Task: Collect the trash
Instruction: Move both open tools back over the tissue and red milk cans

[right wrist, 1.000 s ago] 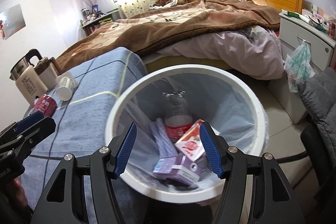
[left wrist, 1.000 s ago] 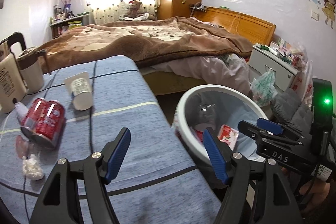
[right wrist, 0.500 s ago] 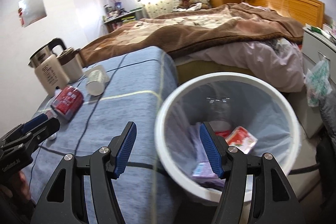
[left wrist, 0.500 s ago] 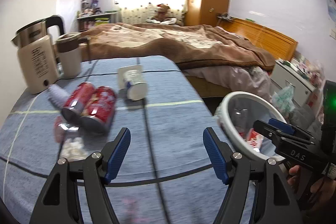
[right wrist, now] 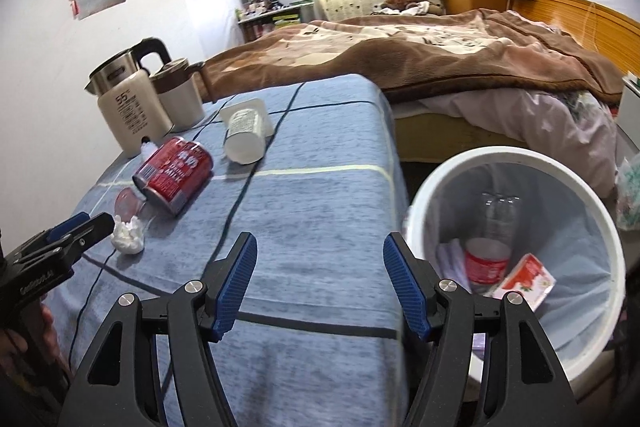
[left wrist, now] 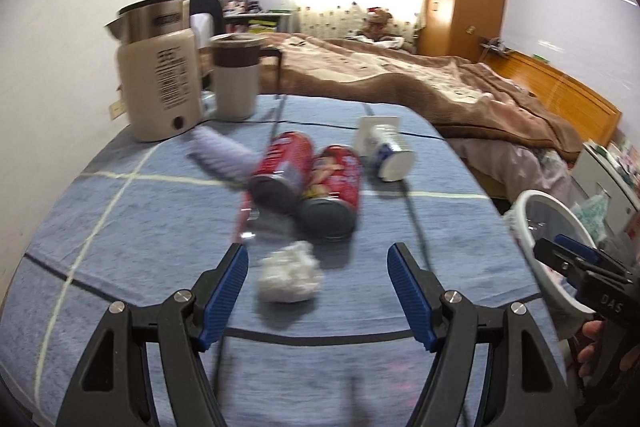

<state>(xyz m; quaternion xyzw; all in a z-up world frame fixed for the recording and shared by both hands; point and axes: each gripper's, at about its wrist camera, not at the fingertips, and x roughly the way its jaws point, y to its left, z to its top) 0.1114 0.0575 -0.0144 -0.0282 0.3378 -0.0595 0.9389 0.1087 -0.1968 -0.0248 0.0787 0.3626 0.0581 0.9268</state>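
Trash sits on the blue-covered tabletop (left wrist: pixel 120 227): a crumpled tissue (left wrist: pixel 289 277), two red cans (left wrist: pixel 308 183) lying side by side, a tipped white cup (left wrist: pixel 386 154) behind them, and a pale wrapper (left wrist: pixel 222 155) near the kettle (left wrist: pixel 160 83). Your left hand-held gripper (left wrist: pixel 316 291) hangs just above the tissue, jaws well apart, tissue lying between the blue pads but not pressed, nothing held. Your right hand-held gripper (right wrist: pixel 318 287) is over bare cloth near the tabletop's edge, jaws opening, nothing between them. White bin (right wrist: pixel 516 157) stands beside the tabletop on your right; inside it you can see a clear bottle (right wrist: pixel 492 247) with a red label and a strawberry carton (right wrist: pixel 528 281). Left view is motion-blurred, so can labels are unreadable there. A mug (left wrist: pixel 236 83) stands beside the kettle. A bed (right wrist: pixel 440 51) with a brown blanket lies beyond.
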